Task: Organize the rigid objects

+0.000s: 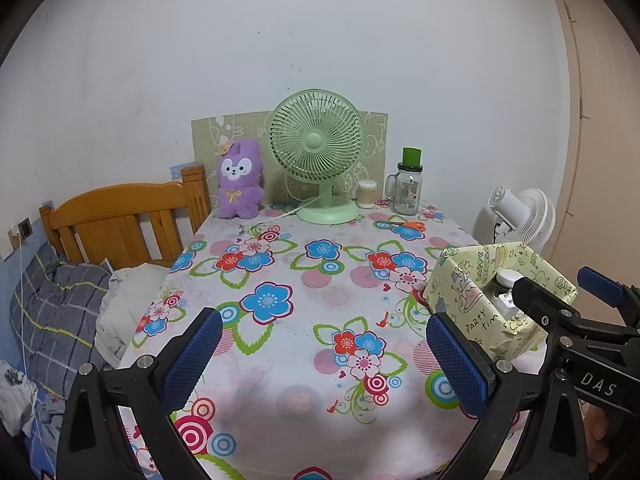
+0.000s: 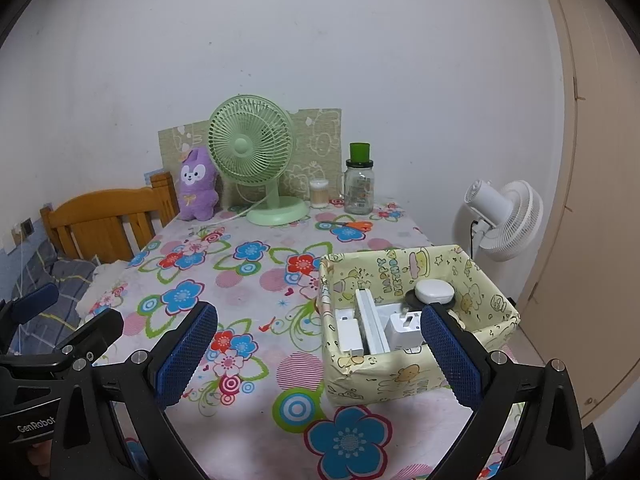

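Yellow box (image 2: pixel 416 376), lower right of the right view, already holds white chargers (image 2: pixel 400 330). Both grippers, left (image 1: pixel 324 356) and right (image 2: pixel 318 352), hang released and empty. Scissors (image 2: pixel 352 225) seem the next pick: reach far.

The right gripper (image 1: pixel 560 296) stood in front of the yellow box (image 1: pixel 480 316) in the left wrist view, hiding the box's right side and most of its contents; only a white round case (image 1: pixel 507 279) and a charger plug (image 1: pixel 506 303) peeked out. In the right wrist view a blue finger pad (image 2: pixel 450 354) covered part of the box's near right corner. The label on the glass jar (image 2: pixel 359 192) at the table's far edge was too small to read. The table's near edge (image 2: pixel 360 472) was cut off by the frame.
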Action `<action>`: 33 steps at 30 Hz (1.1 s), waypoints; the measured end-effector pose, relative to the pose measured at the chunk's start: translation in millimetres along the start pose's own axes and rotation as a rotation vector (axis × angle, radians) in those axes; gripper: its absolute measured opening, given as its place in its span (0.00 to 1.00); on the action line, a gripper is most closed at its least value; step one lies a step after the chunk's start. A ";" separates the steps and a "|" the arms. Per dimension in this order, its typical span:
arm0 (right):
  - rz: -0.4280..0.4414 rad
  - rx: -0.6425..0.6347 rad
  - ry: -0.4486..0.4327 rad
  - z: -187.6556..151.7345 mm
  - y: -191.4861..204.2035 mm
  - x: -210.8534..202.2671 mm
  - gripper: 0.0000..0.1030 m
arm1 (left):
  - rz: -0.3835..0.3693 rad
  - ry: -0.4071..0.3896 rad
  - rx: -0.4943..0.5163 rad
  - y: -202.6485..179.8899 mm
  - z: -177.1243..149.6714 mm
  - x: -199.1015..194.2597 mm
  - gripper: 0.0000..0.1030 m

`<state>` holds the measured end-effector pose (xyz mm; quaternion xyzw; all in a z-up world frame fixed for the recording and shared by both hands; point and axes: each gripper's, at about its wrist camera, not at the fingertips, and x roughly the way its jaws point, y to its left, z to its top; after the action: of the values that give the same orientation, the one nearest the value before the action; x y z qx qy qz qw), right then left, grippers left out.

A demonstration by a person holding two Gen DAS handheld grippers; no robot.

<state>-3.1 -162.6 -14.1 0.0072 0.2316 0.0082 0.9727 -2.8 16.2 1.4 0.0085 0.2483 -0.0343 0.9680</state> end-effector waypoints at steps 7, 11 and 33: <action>-0.003 0.000 0.004 -0.5 -0.3 1.2 1.00 | 0.004 0.003 0.002 -0.6 -0.8 1.6 1.00; -0.002 0.004 0.006 -0.4 -1.0 2.2 1.00 | 0.001 0.006 0.002 -1.1 -1.6 2.6 1.00; -0.002 0.007 0.019 -4.2 -0.7 10.4 1.00 | 0.009 0.024 0.001 -0.8 -3.7 8.4 1.00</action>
<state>4.4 -163.1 -22.6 0.0102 0.2411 0.0064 0.9704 2.7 15.0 -5.9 0.0105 0.2598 -0.0301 0.9651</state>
